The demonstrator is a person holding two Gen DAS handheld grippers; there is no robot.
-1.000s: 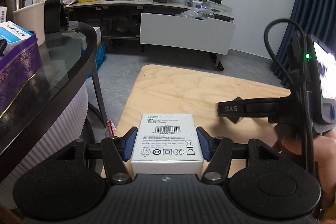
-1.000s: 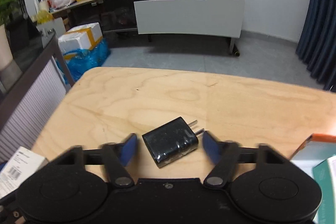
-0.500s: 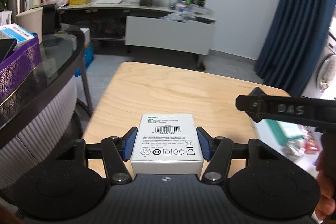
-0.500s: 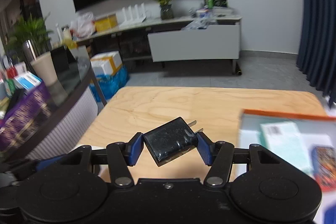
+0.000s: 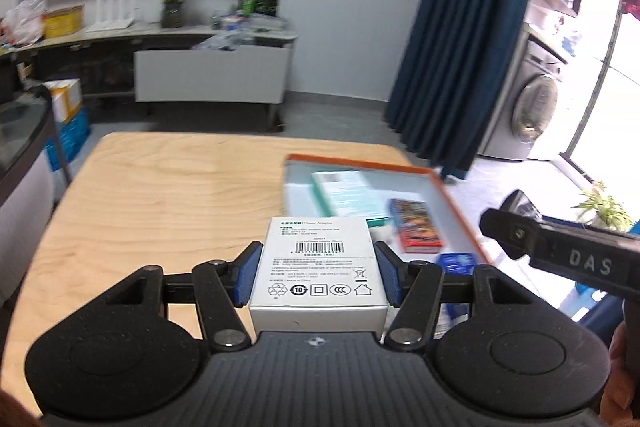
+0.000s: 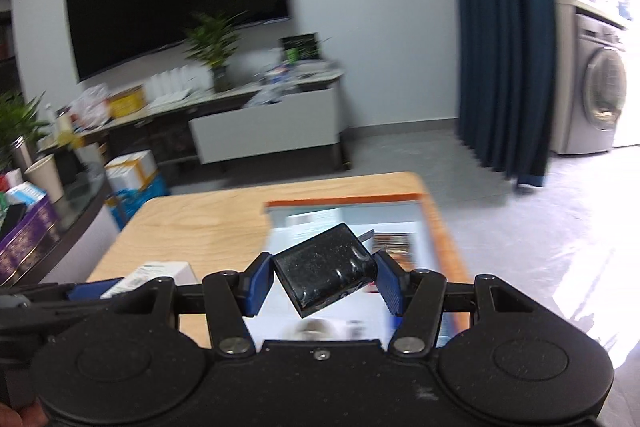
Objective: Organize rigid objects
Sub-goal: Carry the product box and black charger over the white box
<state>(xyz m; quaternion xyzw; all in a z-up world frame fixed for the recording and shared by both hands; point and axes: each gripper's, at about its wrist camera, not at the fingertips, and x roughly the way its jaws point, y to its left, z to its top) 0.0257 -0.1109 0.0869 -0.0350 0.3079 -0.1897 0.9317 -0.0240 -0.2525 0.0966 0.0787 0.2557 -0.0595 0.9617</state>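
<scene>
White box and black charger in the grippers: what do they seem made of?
White box: looks like matte printed cardboard, with sharp folded edges, a barcode and symbols. Black charger: probably glossy hard plastic, showing bright highlights, perhaps film-wrapped; its prongs look metal.

Wall TV, blue curtain, washer

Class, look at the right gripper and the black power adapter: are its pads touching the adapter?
Touching. The right wrist view shows both blue pads of the right gripper pressed against the black power adapter, holding it tilted above the table.
</scene>
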